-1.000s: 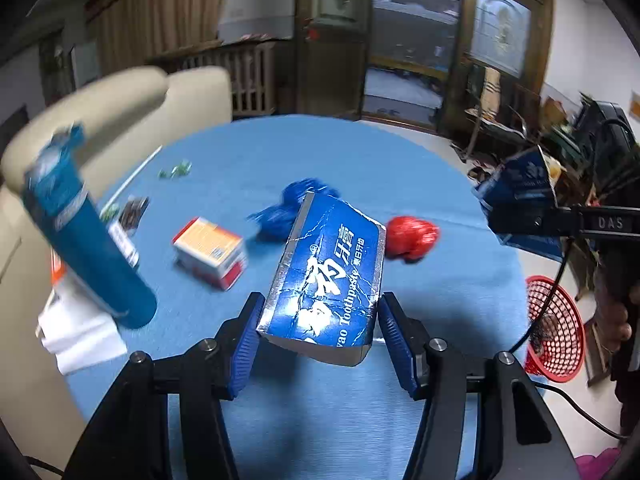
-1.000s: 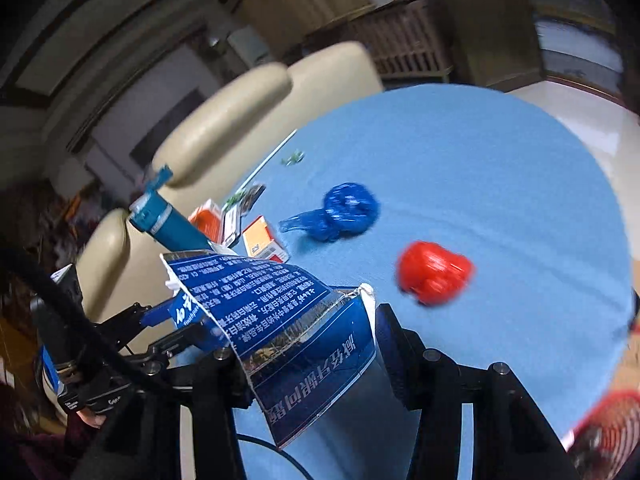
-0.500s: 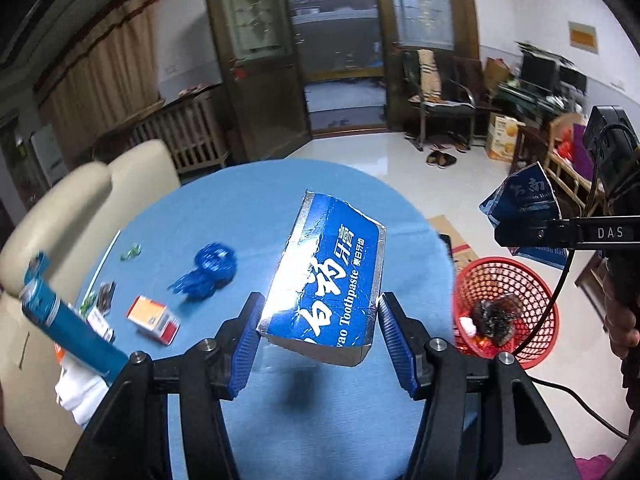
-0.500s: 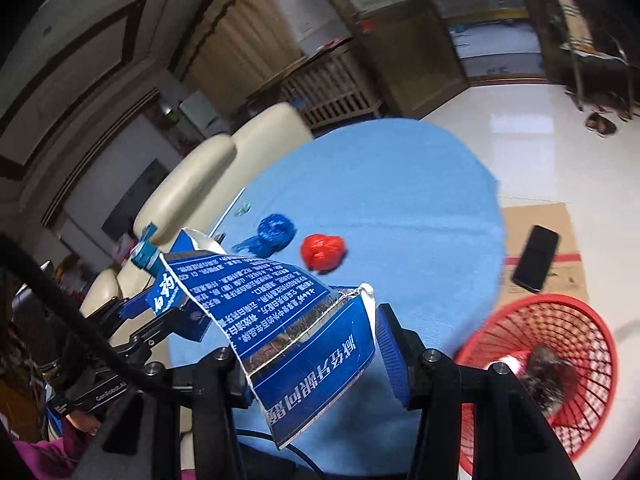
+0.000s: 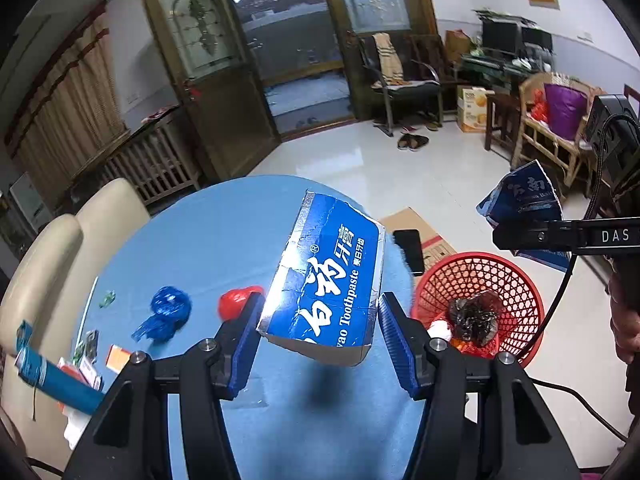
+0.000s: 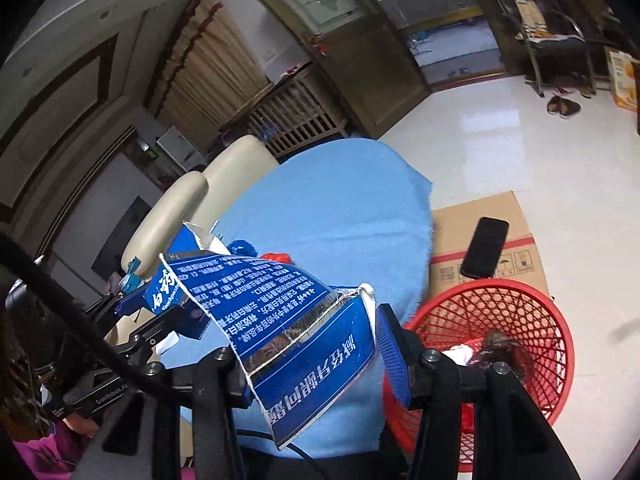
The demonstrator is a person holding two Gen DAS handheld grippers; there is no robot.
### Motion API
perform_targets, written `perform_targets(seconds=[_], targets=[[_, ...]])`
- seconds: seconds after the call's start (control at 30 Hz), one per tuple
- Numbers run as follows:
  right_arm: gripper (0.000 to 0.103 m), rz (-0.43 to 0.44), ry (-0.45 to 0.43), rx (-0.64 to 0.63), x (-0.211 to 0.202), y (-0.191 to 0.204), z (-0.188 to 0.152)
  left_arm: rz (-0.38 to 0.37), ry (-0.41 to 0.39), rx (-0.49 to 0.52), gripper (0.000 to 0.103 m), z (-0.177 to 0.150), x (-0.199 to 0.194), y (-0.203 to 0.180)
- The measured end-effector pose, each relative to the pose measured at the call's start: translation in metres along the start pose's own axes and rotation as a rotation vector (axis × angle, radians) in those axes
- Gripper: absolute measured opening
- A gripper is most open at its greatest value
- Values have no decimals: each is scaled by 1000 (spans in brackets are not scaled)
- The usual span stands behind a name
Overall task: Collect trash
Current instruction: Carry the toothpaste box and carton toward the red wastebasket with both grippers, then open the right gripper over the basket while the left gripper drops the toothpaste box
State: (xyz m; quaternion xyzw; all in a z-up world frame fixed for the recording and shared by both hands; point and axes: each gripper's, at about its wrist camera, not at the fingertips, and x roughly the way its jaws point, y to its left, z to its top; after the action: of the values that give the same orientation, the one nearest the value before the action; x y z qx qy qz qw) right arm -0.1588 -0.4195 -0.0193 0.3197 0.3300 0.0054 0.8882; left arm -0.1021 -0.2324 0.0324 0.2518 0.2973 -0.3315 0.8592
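My left gripper [image 5: 320, 336] is shut on a blue toothpaste box [image 5: 328, 288] and holds it above the blue round table [image 5: 208, 248], near its right edge. My right gripper [image 6: 312, 352] is shut on a torn blue toothpaste box piece [image 6: 280, 324] above the table edge; it also shows in the left wrist view [image 5: 524, 204]. A red mesh trash basket [image 5: 516, 280] stands on the floor to the right, with dark and white trash inside; it also shows in the right wrist view [image 6: 520, 320]. A red wad [image 5: 236, 304] and a blue wad [image 5: 166, 308] lie on the table.
A teal tube [image 5: 52, 376], small boxes [image 5: 118, 358] and wrappers lie at the table's left. A cream sofa [image 5: 60, 248] stands behind. Flat cardboard [image 6: 492, 232] with a black phone [image 6: 484, 252] lies on the floor beyond the basket.
Both grippers have risen and swung right with their boxes. The red basket has come into view below and nearer, and the table's clutter has slid to the left.
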Motion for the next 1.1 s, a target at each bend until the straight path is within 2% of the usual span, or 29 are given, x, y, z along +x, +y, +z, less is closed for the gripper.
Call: perform_targets(seconds=[0.4, 0.67, 1.1], targets=[[53, -14, -16, 86, -21, -49, -7, -63, 49, 78, 60, 19, 28, -52], [53, -19, -15, 139, -28, -69, -10, -113, 66, 111, 60, 25, 39, -72], [53, -40, -2, 224, -27, -95, -13, -222, 105, 123, 60, 15, 54, -91]])
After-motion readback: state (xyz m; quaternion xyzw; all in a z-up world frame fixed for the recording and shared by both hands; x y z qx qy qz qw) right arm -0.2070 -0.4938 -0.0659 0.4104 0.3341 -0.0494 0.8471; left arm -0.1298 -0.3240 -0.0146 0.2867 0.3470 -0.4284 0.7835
